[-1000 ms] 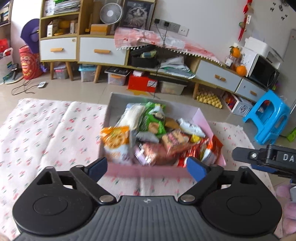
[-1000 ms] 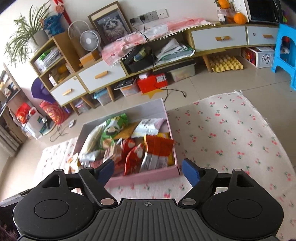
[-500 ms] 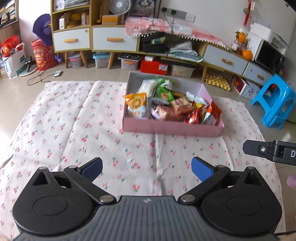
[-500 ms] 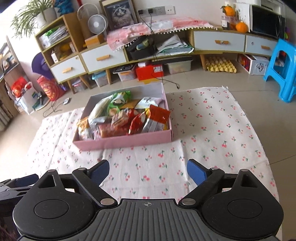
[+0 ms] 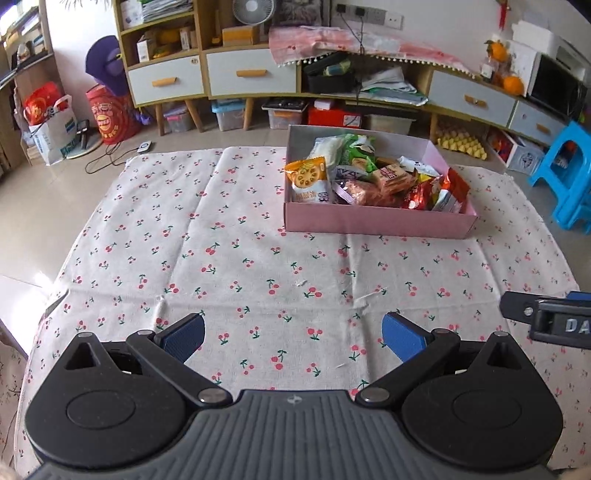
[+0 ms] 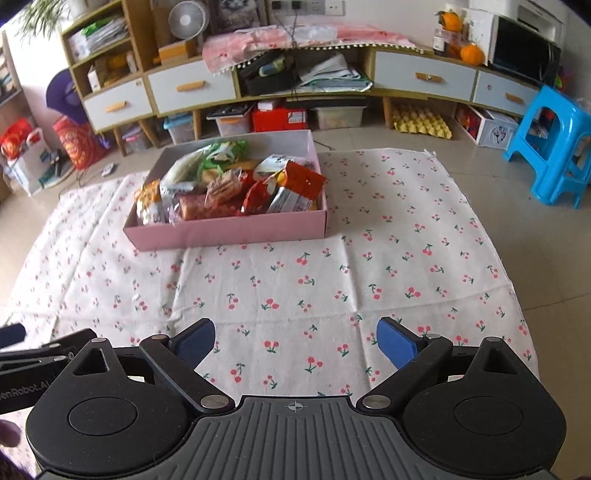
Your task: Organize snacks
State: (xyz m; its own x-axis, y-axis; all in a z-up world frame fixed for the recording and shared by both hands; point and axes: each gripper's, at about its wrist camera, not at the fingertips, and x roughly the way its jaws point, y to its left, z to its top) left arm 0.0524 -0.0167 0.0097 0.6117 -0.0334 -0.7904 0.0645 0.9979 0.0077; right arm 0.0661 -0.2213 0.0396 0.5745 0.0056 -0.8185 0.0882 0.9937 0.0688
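Both tongs, left gripper (image 5: 293, 338) and right gripper (image 6: 295, 341), spread empty, have backed off the full snack box (image 6: 225, 230) toward the cloth's (image 5: 221, 266) near edge, so sorting looks finished.

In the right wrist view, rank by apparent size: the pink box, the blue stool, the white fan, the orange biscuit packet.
1. pink box
2. blue stool
3. white fan and orange biscuit packet: they look alike, and the fan stands farther back, so no ranking between them.
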